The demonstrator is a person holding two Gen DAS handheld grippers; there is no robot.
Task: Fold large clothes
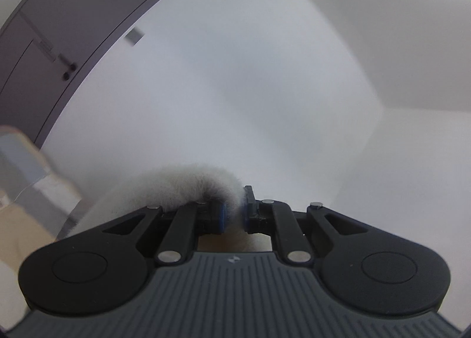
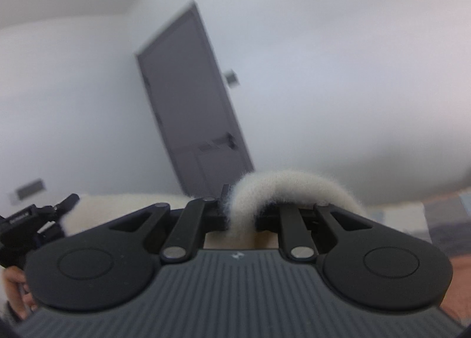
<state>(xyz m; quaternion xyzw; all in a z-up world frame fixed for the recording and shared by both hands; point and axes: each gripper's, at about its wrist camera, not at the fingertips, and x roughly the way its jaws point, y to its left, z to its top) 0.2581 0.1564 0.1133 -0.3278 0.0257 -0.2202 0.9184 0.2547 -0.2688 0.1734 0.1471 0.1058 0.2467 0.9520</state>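
Observation:
Both cameras point up at the wall, away from any table. My left gripper (image 1: 234, 214) is shut on a fold of fluffy white garment (image 1: 188, 184), which arches out to the left over the left finger. My right gripper (image 2: 240, 214) is shut on the same fluffy white garment (image 2: 294, 187), which loops over to the right finger. More of the white fabric (image 2: 117, 205) stretches left toward the other gripper (image 2: 38, 217), seen at the left edge with a hand under it. The rest of the garment hangs hidden below both views.
A grey door (image 2: 191, 108) stands in the white wall ahead; it also shows in the left wrist view (image 1: 59, 28). A beige and grey furniture piece (image 1: 26, 179) is at the lower left. A patterned surface (image 2: 441, 229) lies low right.

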